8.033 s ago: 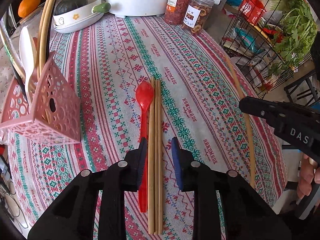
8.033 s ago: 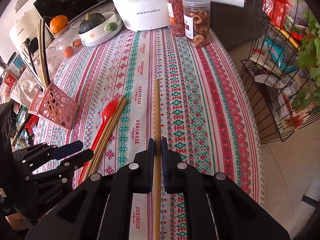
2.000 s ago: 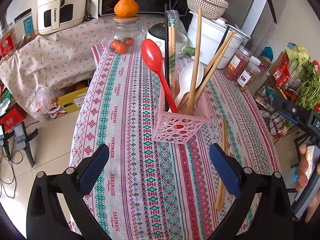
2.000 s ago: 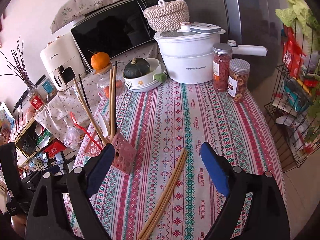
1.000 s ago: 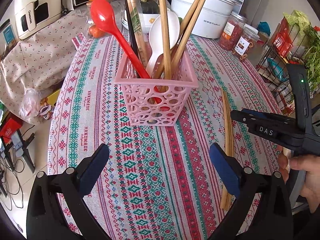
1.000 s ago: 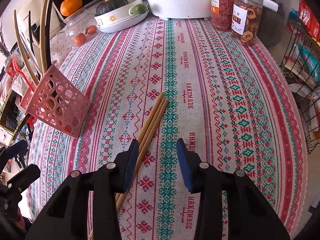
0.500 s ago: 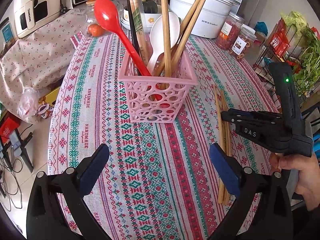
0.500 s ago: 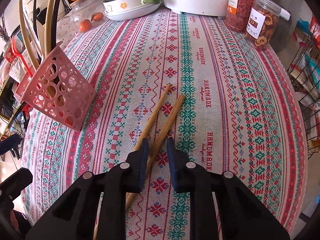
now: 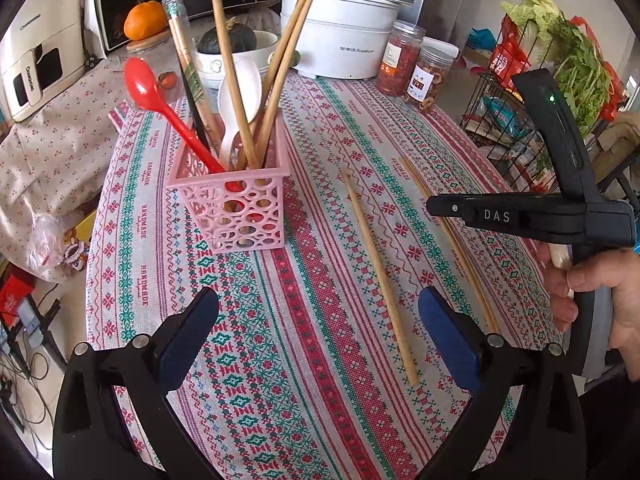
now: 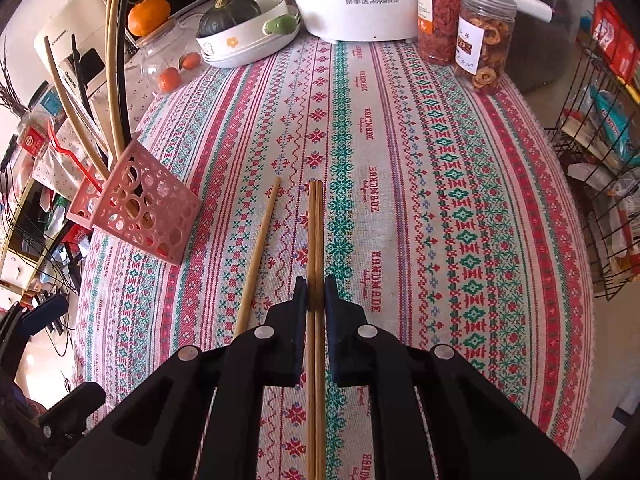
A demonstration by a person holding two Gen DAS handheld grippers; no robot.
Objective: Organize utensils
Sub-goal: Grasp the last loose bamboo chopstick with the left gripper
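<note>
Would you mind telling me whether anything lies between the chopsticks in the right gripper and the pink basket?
Only one loose chopstick lies flat on the tablecloth between the held pair of chopsticks and the pink basket.

Both views come from fisheye cameras riding just behind each gripper's fingers, looking forward and steeply down at the patterned tablecloth [image 9: 320,340]. The left wrist view sits a little higher and further back: its fingers [image 9: 188,332] fill the lower corners, the pink basket [image 9: 236,208] stands at centre left, and the counter appliances curve along the top. The right wrist view is closer to the cloth, its fingers [image 10: 298,320] at bottom centre, with the pink basket [image 10: 148,216] tilted at the left edge. Both views share the basket, the loose chopstick [image 9: 380,276] [image 10: 256,256], the white cooker [image 9: 344,48] [image 10: 352,0] and the two jars [image 9: 416,68] [image 10: 460,24]. The right gripper [image 9: 436,203] shows at the right edge of the left view.
</note>
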